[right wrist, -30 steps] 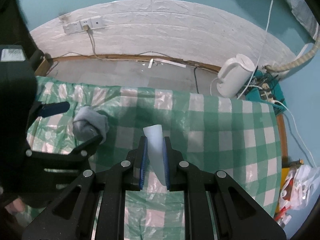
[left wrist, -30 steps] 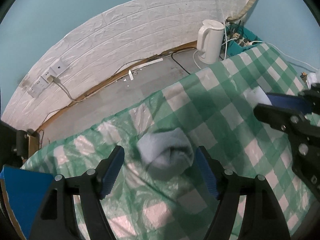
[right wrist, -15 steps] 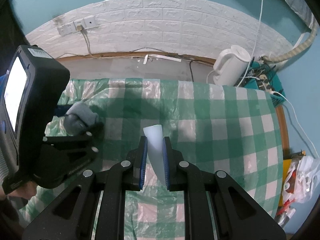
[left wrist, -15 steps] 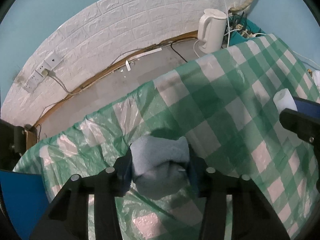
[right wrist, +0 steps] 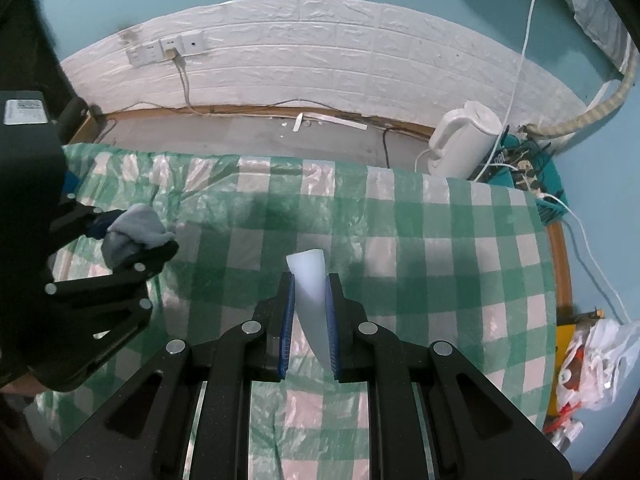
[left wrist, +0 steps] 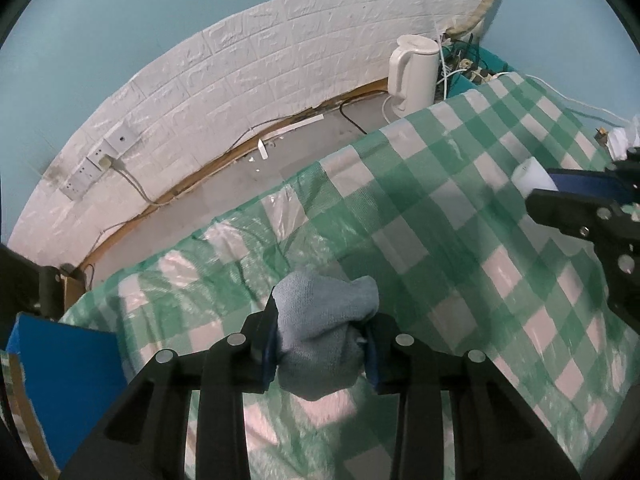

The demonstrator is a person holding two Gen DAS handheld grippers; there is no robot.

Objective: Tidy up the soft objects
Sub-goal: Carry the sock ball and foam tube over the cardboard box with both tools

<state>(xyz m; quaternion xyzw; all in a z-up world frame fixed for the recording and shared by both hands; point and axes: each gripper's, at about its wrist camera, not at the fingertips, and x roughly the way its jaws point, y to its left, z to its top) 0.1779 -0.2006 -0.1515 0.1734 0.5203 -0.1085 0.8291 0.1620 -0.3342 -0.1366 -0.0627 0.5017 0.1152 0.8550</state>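
My left gripper [left wrist: 322, 344] is shut on a rolled grey-blue sock [left wrist: 324, 336] and holds it above the green checked tablecloth [left wrist: 460, 216]. The same sock [right wrist: 134, 236] shows at the left of the right wrist view, between the left gripper's fingers [right wrist: 156, 254]. My right gripper [right wrist: 308, 320] is shut on a white foam piece [right wrist: 310, 292], squeezed thin between the blue pads, above the cloth [right wrist: 420, 248]. The foam's end [left wrist: 534, 178] also shows at the right edge of the left wrist view.
A white kettle [left wrist: 414, 72] stands on the grey floor beyond the table's far edge, next to a teal crate of cables [right wrist: 528, 168]. A blue box [left wrist: 60, 376] is at the table's left end. A plastic bag [right wrist: 592, 356] lies at the right.
My left gripper closed on the sock, which lay loose between its open fingers, and lifted it off the cloth. My right gripper kept hold of the foam and rose slightly.
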